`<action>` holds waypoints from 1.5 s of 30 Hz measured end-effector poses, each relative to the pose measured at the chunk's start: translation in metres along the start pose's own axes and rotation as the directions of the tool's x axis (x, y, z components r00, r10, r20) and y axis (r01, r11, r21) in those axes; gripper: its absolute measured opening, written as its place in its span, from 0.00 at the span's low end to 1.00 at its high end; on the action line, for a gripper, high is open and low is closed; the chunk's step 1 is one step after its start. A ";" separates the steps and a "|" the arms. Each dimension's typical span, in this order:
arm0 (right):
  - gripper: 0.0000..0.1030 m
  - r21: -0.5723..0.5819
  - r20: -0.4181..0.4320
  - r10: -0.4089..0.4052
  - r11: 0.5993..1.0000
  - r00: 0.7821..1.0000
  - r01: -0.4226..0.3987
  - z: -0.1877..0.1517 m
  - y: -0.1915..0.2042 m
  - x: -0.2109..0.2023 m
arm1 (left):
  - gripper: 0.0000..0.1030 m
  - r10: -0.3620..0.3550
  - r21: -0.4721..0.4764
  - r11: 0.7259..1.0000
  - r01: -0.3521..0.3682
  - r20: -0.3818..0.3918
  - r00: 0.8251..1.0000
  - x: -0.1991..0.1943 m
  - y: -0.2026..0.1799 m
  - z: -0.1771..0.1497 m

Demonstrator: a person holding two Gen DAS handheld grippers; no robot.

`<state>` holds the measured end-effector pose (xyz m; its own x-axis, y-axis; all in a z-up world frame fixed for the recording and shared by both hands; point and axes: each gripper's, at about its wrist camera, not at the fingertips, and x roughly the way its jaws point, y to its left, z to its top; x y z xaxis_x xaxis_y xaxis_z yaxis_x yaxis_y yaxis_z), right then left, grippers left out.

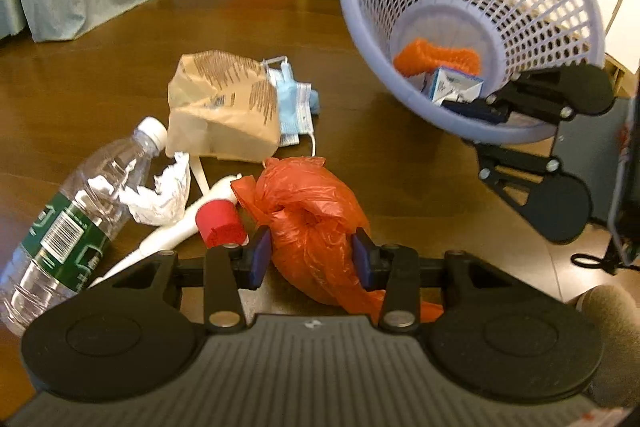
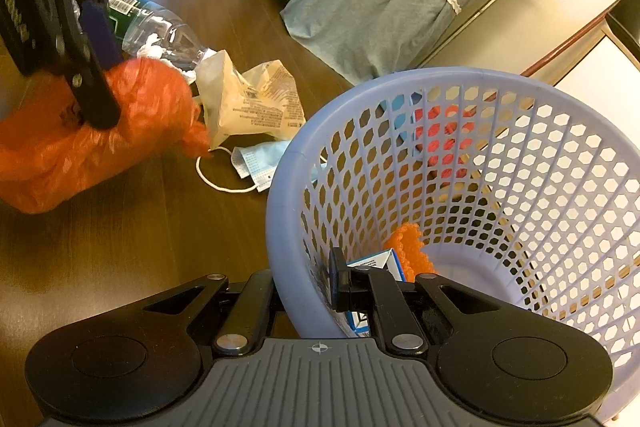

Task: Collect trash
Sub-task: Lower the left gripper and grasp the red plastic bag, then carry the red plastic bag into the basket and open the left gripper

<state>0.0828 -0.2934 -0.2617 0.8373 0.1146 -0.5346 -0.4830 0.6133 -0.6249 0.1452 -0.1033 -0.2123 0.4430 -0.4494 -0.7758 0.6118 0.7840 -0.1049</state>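
Item one: orange plastic bag (image 1: 310, 223), lower centre of the left wrist frame, sitting between the fingers of my left gripper (image 1: 312, 259), whose blue pads press both its sides. Item two: lavender mesh basket (image 2: 472, 183), tilted, its rim clamped by my right gripper (image 2: 308, 283); inside I see an orange net (image 2: 408, 251) and a small blue-white carton (image 1: 454, 87), print unreadable. Bottle (image 1: 68, 223) at lower left carries a green label with barcode; paper bag (image 1: 224, 111) text illegible.
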 end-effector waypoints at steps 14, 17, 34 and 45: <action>0.05 0.000 -0.001 0.001 1.000 1.000 -0.001 0.000 0.000 -0.001 | 0.36 -0.135 0.031 0.991 0.132 0.142 0.981 -0.040 0.002 0.053; 0.05 0.000 -0.001 0.001 1.000 1.000 -0.001 0.000 0.001 -0.002 | 0.36 -0.164 0.050 0.986 0.158 0.168 0.972 -0.042 -0.001 0.071; 0.05 0.015 0.005 0.003 1.000 1.000 -0.003 0.000 0.002 -0.004 | 0.63 -0.232 0.080 0.972 0.219 0.260 0.937 -0.018 -0.051 0.134; 0.05 0.025 0.003 0.003 1.000 1.000 -0.003 0.004 -0.008 0.000 | 0.63 -0.058 -0.049 0.996 0.070 0.206 0.977 -0.029 0.019 0.090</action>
<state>0.0878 -0.2952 -0.2551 0.8365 0.1193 -0.5348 -0.4794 0.6319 -0.6090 0.2035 -0.1142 -0.1357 0.5317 -0.5728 -0.6238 0.6082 0.7708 -0.1894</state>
